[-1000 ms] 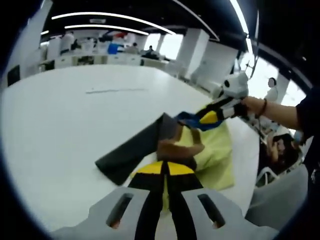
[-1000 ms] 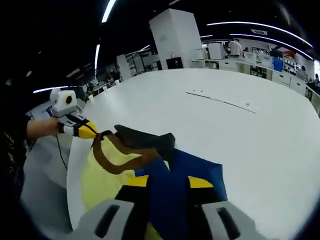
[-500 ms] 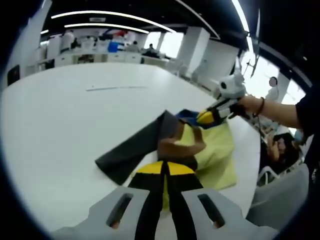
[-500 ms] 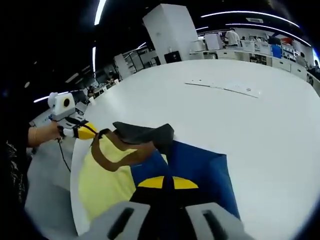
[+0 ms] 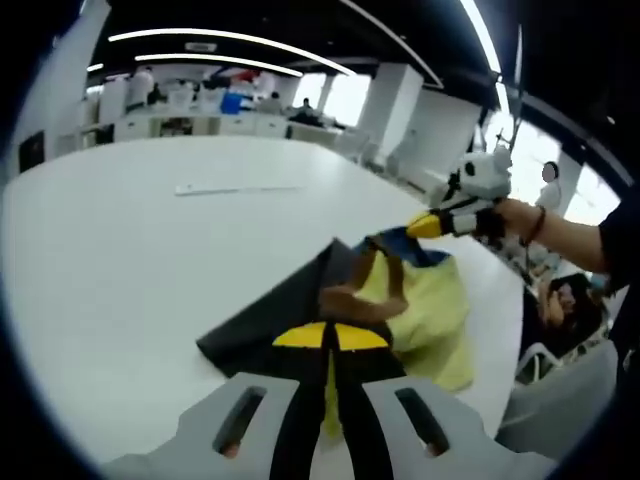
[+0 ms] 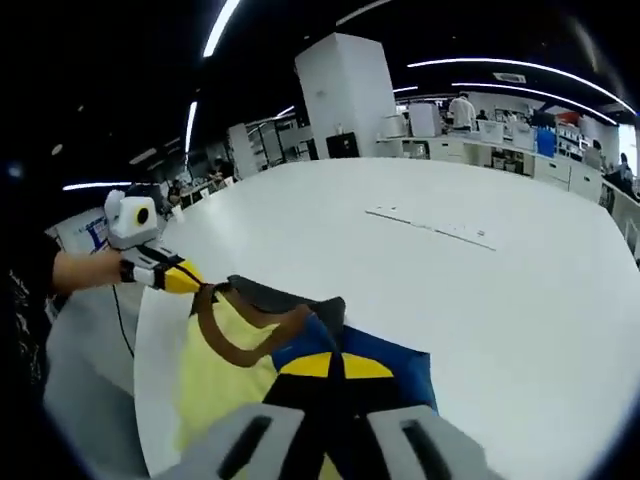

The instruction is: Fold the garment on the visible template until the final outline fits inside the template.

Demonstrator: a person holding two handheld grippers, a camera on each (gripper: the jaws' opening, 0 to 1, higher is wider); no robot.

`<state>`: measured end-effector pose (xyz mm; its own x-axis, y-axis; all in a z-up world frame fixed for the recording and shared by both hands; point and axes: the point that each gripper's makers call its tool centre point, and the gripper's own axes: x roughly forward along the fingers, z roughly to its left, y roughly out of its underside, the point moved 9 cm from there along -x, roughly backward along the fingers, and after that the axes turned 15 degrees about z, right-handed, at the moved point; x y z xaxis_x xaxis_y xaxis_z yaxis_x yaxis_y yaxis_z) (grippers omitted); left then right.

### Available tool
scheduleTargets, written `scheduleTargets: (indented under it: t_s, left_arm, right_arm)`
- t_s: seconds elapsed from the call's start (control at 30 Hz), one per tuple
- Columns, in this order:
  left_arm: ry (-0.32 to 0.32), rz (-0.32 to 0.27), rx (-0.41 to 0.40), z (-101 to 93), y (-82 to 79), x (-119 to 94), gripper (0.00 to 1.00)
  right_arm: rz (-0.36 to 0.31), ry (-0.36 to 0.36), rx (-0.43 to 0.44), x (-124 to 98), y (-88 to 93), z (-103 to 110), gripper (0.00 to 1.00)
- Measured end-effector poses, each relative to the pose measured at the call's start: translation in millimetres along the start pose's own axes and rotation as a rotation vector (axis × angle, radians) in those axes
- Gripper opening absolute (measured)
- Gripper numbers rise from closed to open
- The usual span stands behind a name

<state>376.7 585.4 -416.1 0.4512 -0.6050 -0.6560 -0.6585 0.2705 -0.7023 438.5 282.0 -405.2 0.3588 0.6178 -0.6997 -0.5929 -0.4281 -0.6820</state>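
Garment (image 5: pixel 400 300): colour-blocked top, yellow body, brown neck trim, black panel and blue panel, lying partly bunched on the white table (image 5: pixel 150 230), at the near edge beside the person.

Left gripper (image 5: pixel 330 345): jaws drawn together on the garment's yellow-and-black edge, cloth pinched between them; seen from the right gripper view (image 6: pixel 190 283) as clamped on the brown-trimmed corner, hand (image 6: pixel 85 270) behind it.

Right gripper (image 6: pixel 330 368): jaws closed together on the blue panel (image 6: pixel 385 365); seen from the left gripper view (image 5: pixel 430 225) lifted just above the garment's far corner, blue cloth trailing from it, hand (image 5: pixel 515 215) behind it.

Governing relation: garment stretched between the two grippers, long axis running from one gripper to the other, along the near table edge. Black panel (image 5: pixel 270 320) pointing away from the yellow body toward the table's middle, on the side opposite the person. Both grippers already on the garment; neither nearer than the other.

Template: a paler sheet (image 6: pixel 155 330) visible under the yellow body, beside the left gripper; outline elsewhere not clear enough to tell. Judged: fold unfinished, black and blue panels spreading past the yellow body.

Thin pale strip (image 6: pixel 430 228) lying well apart from the garment, toward the table's far side.

Containers: none on the table.
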Motion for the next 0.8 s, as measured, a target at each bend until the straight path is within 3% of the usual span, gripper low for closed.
scheduleTargets:
  t_s: [0.3, 0.4, 0.8]
  left_arm:
    - [-0.004, -0.08, 0.078, -0.1, -45.1, -11.1, 0.0]
    - [-0.013, -0.106, 0.101, 1.8, -59.8, -16.1, 0.0]
    - [-0.033, -0.221, 0.152, -2.0, -107.5, -30.2, 0.0]
  right_arm:
    - [-0.116, 0.1, -0.03, -33.7, -26.3, 0.4, 0.0]
    - [-0.168, 0.166, -0.047, -47.4, -35.9, 0.7, 0.0]
    - [-0.268, 0.269, -0.053, -74.5, -57.0, 2.9, 0.0]
